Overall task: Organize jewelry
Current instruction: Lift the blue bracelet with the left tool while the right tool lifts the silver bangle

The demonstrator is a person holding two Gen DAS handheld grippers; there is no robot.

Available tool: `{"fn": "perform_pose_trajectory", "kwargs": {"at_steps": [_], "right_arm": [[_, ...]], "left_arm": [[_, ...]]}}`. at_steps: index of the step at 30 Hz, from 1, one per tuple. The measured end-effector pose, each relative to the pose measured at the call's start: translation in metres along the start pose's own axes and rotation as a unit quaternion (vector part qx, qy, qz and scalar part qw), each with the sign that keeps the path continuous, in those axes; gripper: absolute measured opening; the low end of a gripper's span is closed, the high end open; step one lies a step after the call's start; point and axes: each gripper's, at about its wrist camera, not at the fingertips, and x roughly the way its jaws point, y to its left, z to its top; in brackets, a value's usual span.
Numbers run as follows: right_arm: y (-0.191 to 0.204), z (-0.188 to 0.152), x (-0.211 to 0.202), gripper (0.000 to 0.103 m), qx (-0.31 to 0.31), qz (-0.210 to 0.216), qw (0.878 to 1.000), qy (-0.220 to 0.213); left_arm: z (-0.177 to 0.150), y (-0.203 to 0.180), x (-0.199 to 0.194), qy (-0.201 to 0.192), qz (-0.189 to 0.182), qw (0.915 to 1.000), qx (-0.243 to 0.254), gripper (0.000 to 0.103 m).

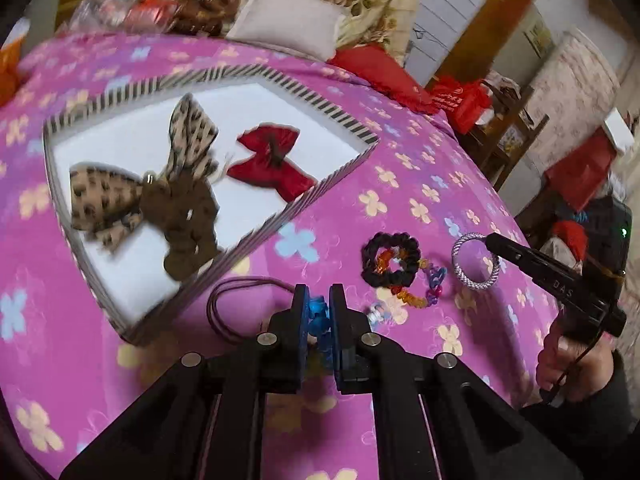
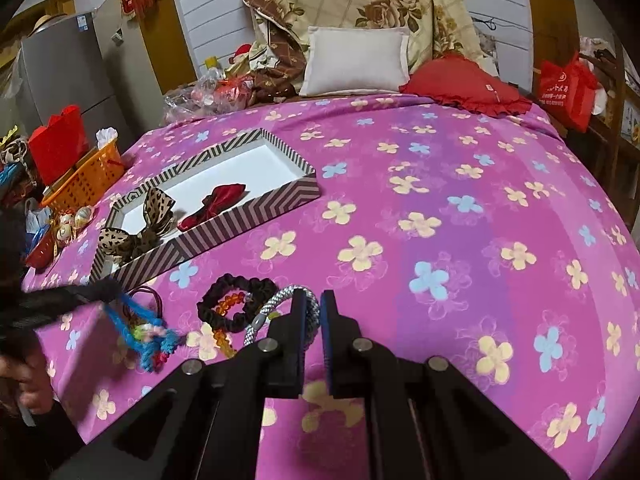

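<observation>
My left gripper [image 1: 318,304] is shut on a blue bead bracelet [image 1: 319,322], lifted above the pink bedspread; in the right wrist view the bracelet [image 2: 140,330] dangles blurred from the left gripper [image 2: 106,294]. My right gripper [image 2: 319,312] is shut on a silver braided ring [image 2: 276,304]; in the left wrist view the ring [image 1: 476,256] hangs from the right gripper's tip [image 1: 493,241]. A striped box [image 1: 328,184] holds a leopard bow [image 1: 148,192] and a red bow [image 1: 272,160]. A black scrunchie [image 1: 390,258] and an orange-and-colored bead chain [image 1: 416,284] lie on the bed.
A dark purple cord loop [image 1: 240,304] lies beside the box's near corner. A white pillow [image 2: 356,60] and red cushion [image 2: 468,82] sit at the bed's far end. An orange basket [image 2: 86,176] stands left of the bed; a red bag [image 2: 566,90] hangs at the right.
</observation>
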Motion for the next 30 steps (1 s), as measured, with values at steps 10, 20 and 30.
{"fn": "perform_pose_trajectory", "kwargs": {"at_steps": [10,20,30], "right_arm": [[-0.001,-0.003,0.004,0.007,0.001,-0.003,1.000,0.006],[-0.002,-0.001,0.000,0.007,0.004,-0.002,1.000,-0.001],[0.000,0.000,-0.001,0.007,0.002,0.000,1.000,-0.001]], "left_arm": [[0.001,0.017,0.013,0.036,0.057,0.9976,-0.014,0.005],[0.012,-0.040,-0.055,-0.098,-0.111,0.9849,0.089,0.005],[0.010,0.007,-0.004,0.006,0.048,0.9988,0.008,0.005]]}}
